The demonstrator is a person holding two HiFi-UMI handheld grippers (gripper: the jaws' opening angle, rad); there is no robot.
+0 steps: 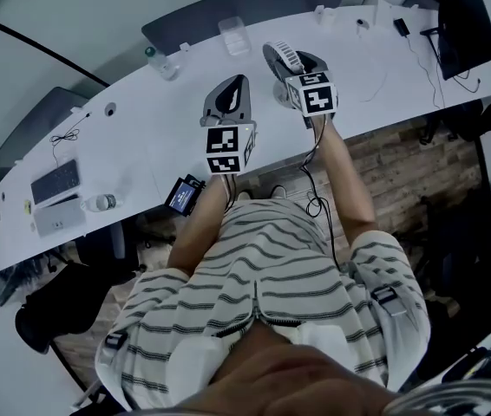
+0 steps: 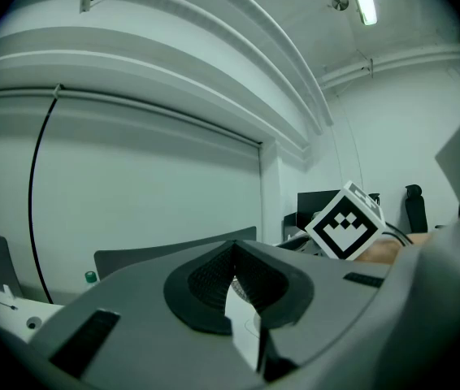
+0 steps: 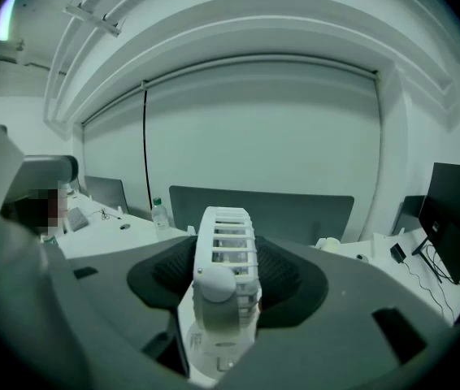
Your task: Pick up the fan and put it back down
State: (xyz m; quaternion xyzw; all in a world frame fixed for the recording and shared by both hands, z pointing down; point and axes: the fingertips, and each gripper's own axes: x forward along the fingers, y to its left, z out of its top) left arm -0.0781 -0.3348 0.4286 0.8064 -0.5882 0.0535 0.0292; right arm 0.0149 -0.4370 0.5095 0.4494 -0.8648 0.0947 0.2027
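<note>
A small white fan with a slatted round cage stands edge-on between the pads of my right gripper, which is shut on it over the white desk. In the right gripper view the fan fills the middle, its cage gripped on both sides and its base low in the frame; I cannot tell whether the base touches the desk. My left gripper hovers just left of it, shut on nothing. The left gripper view shows its pads meeting at the tip.
A green-capped water bottle and a clear plastic box sit near the desk's far edge. A keyboard lies at the left. A monitor with cables stands at the right. A small screen device hangs off the near edge.
</note>
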